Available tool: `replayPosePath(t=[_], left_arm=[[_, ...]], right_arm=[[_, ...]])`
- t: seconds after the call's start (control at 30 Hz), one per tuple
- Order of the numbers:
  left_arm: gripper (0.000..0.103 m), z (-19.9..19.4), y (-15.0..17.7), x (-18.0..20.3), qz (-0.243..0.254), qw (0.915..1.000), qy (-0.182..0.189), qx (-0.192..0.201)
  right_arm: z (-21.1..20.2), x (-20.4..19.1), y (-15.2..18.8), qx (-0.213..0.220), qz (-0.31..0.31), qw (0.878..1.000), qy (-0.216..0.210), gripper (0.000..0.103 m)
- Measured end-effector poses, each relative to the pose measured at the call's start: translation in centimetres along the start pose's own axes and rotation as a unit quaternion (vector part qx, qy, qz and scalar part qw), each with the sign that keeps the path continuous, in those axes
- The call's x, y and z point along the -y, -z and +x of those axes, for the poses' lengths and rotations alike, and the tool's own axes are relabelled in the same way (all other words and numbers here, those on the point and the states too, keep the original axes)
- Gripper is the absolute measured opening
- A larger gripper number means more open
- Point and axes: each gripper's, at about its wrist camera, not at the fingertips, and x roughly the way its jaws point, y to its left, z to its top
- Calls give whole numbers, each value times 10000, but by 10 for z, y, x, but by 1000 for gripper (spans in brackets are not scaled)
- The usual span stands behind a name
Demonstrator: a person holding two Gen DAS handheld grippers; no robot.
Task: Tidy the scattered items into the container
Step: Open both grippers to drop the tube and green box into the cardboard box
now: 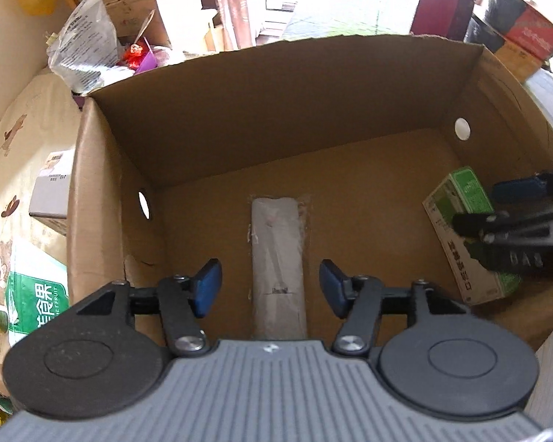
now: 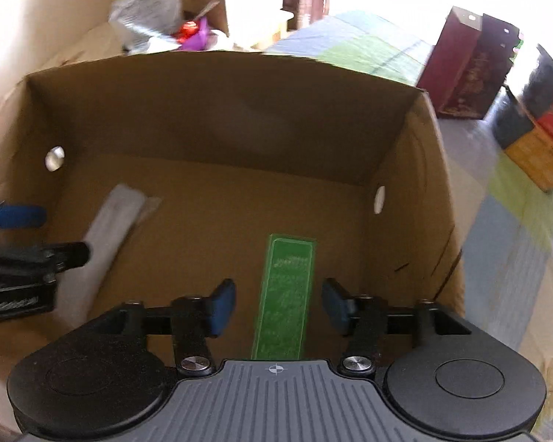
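Both tools hang over the open cardboard box, pointing down into it.

The left tool has its blue pads spread wide with nothing between them. Directly below the gap, on the box floor, lies a grey-white wrapped packet, running lengthwise from the tool toward the far wall and stopping short of it. The pads are clear of the packet on both sides.

The right tool is likewise spread wide and empty. Under its gap a green carton lies on the box floor, long axis pointing toward the far wall; neither pad touches it. In the left wrist view the same carton sits by the box's right wall, partly covered by the right tool.

The packet lies nearer the box's left wall, the carton nearer the right, well apart.

Outside the box, beyond its left wall, a green-printed bag lies on a cartoon-patterned cloth.
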Motion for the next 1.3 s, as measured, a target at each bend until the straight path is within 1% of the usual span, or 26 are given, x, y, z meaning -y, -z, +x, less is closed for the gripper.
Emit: replayPosePath(t=[0.07, 0.1, 0.17, 0.2, 0.23, 0.33, 0.43, 0.53, 0.77, 0.97, 1.17, 1.3], left_arm=[[58, 0, 1, 0, 35, 10000, 23, 18], [59, -1, 1, 1, 49, 10000, 40, 27], [60, -1, 2, 1, 80, 9999, 66, 50], [61, -2, 2, 1, 100, 9999, 67, 70], [62, -4, 2, 1, 119, 9999, 75, 89], [68, -9, 4, 4, 199, 9997, 69, 152], [74, -17, 7, 8, 316, 9991, 34, 269], [87, -26, 11, 10, 342, 9987, -51, 386], [89, -49, 16, 8, 168, 9985, 12, 514], [89, -76, 22, 9, 208, 9974, -77, 691], [89, -103, 29, 12, 153, 9964, 80, 833], [89, -120, 36, 16, 159, 9956, 95, 921]], right_arm=[[-4, -2, 3, 2, -164, 9999, -11, 68], [-7, -3, 5, -10, -230, 9997, -51, 73], [-12, -6, 9, -7, -343, 9994, -81, 81], [-15, -8, 12, 16, -395, 9992, -54, 88], [-18, -10, 13, 31, -440, 9990, -46, 91], [-25, -13, 15, 31, -461, 9989, -47, 91], [-35, -12, 19, 78, -306, 9995, -92, 91], [-46, -11, 20, 186, -192, 9996, -136, 91], [-75, -12, 26, 462, 22, 9988, -150, 91], [-102, -10, 36, 748, 255, 9968, -94, 91], [-132, -9, 49, 975, 475, 9940, -139, 91], [-149, -10, 58, 1089, 576, 9923, -155, 91]])
